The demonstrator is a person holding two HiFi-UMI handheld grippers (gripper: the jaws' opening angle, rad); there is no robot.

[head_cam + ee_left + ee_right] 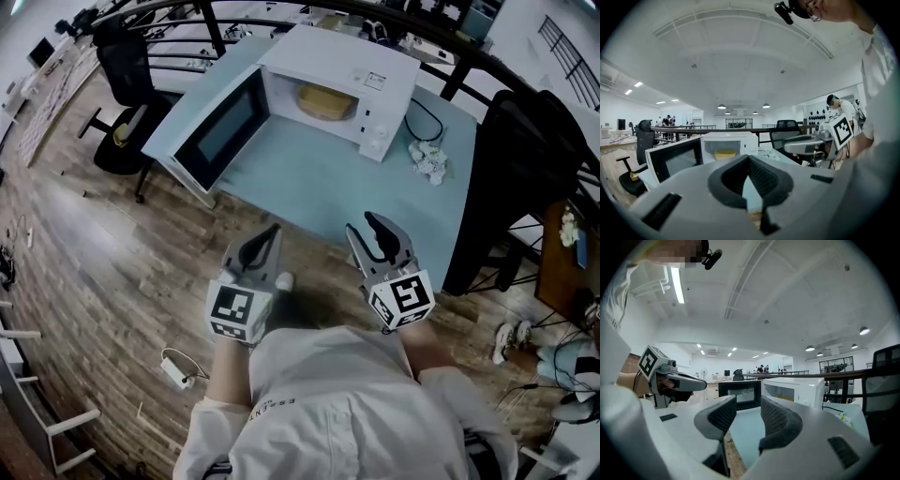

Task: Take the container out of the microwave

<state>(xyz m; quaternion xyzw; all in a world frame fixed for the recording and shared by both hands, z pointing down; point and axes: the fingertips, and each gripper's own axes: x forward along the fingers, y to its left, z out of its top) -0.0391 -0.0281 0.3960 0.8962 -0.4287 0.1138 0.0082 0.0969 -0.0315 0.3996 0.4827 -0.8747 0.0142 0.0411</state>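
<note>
container (326,101) half hidden inside microwave (349,52); left gripper (272,232) jaws closed, right gripper (360,225) jaws apart.

Yellow round container (327,101) inside white microwave (370,58) cavity, flat on floor of cavity, microwave door (217,131) swung fully open to left, unit on light-blue table (319,183).

The head view looks steeply down from above onto the counter (309,187) and the microwave (328,52). Both gripper views look level forward from the counter's near edge. All three share the microwave.
</note>
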